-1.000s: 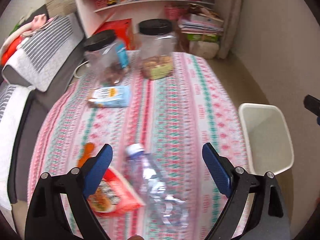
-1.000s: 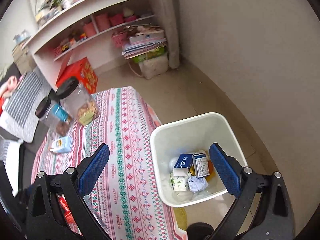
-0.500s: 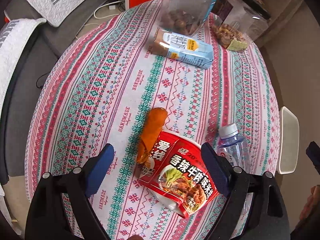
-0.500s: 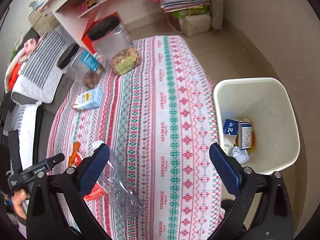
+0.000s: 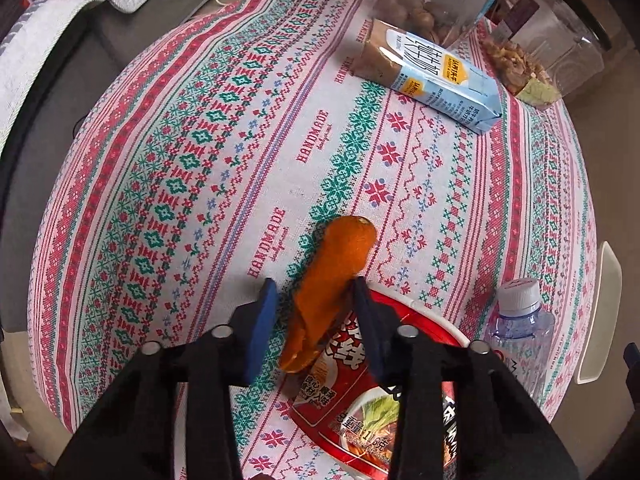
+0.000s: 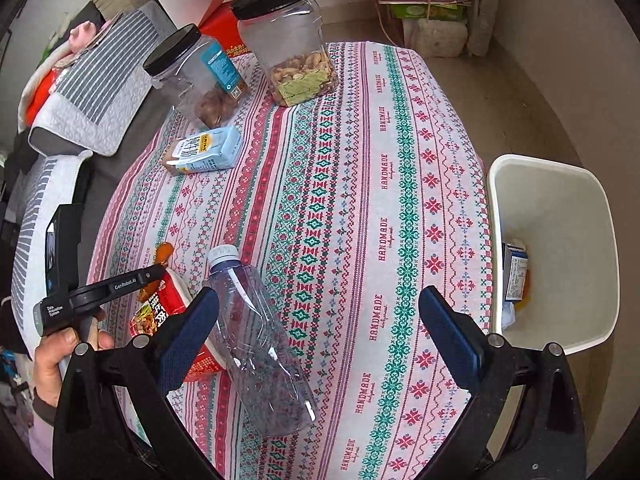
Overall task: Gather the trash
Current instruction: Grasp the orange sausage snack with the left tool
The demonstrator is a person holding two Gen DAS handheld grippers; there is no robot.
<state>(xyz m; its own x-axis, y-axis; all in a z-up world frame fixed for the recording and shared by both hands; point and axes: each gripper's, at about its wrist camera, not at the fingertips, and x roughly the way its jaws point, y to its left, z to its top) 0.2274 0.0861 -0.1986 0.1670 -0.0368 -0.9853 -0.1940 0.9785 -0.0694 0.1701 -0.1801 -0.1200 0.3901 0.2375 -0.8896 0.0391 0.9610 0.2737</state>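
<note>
An orange peel (image 5: 332,280) lies on the patterned tablecloth, its near end on the rim of a red instant-noodle cup (image 5: 380,392). My left gripper (image 5: 316,316) is low over it, its blue pads half closed on either side of the peel; the right pad touches it, the left stands a little apart. An empty clear water bottle (image 6: 256,336) lies beside the cup. My right gripper (image 6: 320,332) is open and empty above the table's near edge, the bottle by its left pad. The left gripper also shows in the right wrist view (image 6: 148,276).
A white bin (image 6: 560,248) with several bits of trash stands on the floor right of the table. A blue milk carton (image 6: 208,152) and two black-lidded jars (image 6: 288,40) stand at the table's far side. Grey cushions lie to the left.
My left gripper has dropped toward the table and narrowed its jaws around the orange peel. My right gripper has swung from over the bin to above the table near the bottle.
</note>
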